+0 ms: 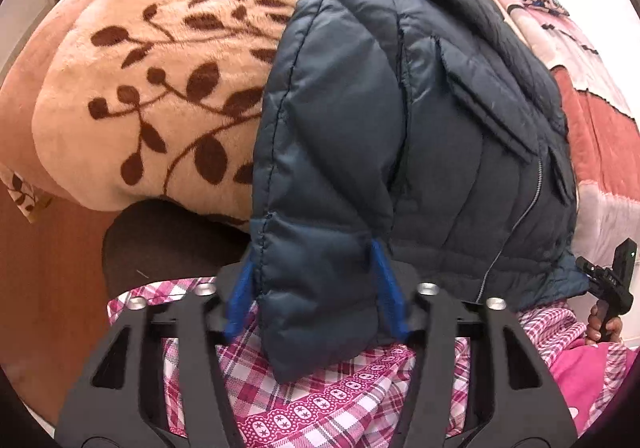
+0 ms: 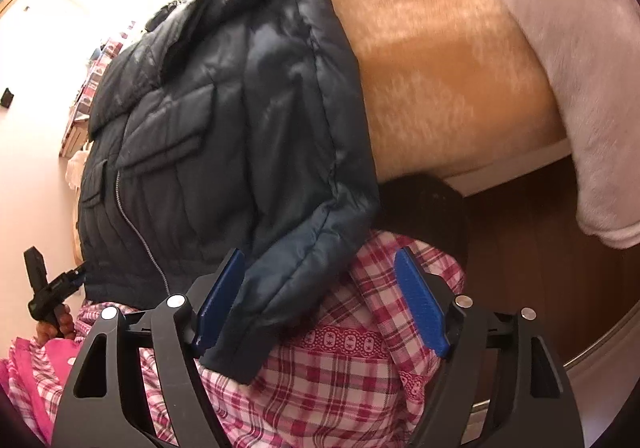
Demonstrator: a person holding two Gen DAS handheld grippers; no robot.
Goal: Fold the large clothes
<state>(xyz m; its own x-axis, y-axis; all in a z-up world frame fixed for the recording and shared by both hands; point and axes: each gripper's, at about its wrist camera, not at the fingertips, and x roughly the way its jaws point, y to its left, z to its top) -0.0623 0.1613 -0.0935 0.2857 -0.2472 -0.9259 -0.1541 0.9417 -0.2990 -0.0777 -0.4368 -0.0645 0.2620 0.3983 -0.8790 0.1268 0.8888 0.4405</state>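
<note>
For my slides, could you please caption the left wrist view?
Left claw closed on a sleeve cuff of the navy puffer jacket lying on a leaf-patterned blanket.

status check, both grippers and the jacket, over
Left gripper shut on a sleeve cuff of the navy puffer jacket. Right gripper open, other cuff against one of its fingers. Jacket flat on blanket, unfolded.

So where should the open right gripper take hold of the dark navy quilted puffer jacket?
Its near sleeve cuff, approached head-on along the sleeve. The dark navy quilted puffer jacket lies on the tan blanket, and this cuff hangs free over pink plaid cloth, between the open right gripper's blue fingers, so closing pinches its flattened width. The left gripper pinches the other cuff likewise.
</note>
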